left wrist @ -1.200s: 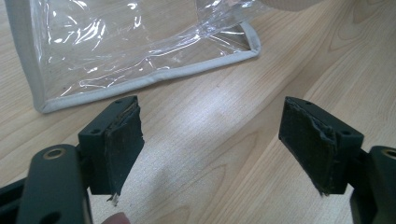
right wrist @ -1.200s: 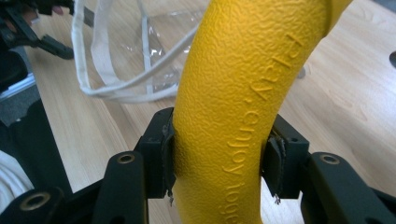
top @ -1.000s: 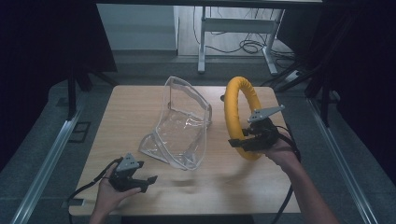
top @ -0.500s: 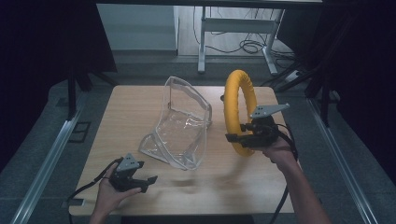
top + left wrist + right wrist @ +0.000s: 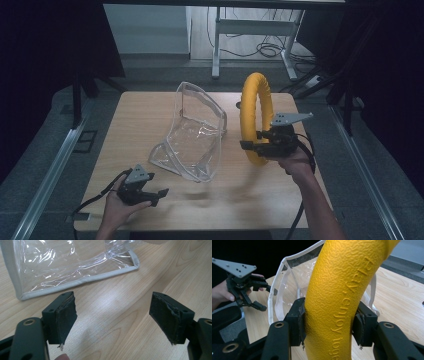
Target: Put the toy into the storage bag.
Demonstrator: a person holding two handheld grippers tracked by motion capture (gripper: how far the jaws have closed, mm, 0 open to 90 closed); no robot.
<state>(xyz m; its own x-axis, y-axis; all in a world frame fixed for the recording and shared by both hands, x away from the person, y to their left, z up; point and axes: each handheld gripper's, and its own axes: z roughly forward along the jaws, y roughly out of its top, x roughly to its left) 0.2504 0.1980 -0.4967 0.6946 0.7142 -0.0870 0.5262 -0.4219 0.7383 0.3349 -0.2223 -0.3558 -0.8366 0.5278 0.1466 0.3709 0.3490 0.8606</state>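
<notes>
Right gripper (image 5: 250, 146): jaws closed on the lower part of a yellow ring (image 5: 255, 116), one pad pressed to each side of its tube. In the right gripper view the ring (image 5: 342, 297) rises between the jaws, with a pebbled surface and raised lettering along its length.

Yellow ring: held upright on edge over the right half of the table (image 5: 135, 115), just beside the clear bag; whether its lowest point touches the wood cannot be told.

Right hand (image 5: 296, 161): wrapped around the gripper body from behind, forearm coming in from the near right edge. Grey three-cornered plate on top of the gripper, black cable trailing toward the person.

Left gripper (image 5: 159, 194): jaws wide apart and holding nothing. In the left gripper view, bare wood lies between the two worn black pads (image 5: 65, 315).

Left hand (image 5: 117, 207): holds that gripper low at the near left corner of the table, pointing toward the bag and well short of it. The same gripper (image 5: 258, 296) appears at the left of the right gripper view.

Clear bag (image 5: 192, 135): transparent plastic with pale edging, standing open near the table's middle, crumpled. Its edged base (image 5: 75, 270) lies flat on the wood ahead of the left jaws.

Beyond the table: grey floor, a metal table frame (image 5: 250, 35) and loose cables (image 5: 262, 50) at the far side.
</notes>
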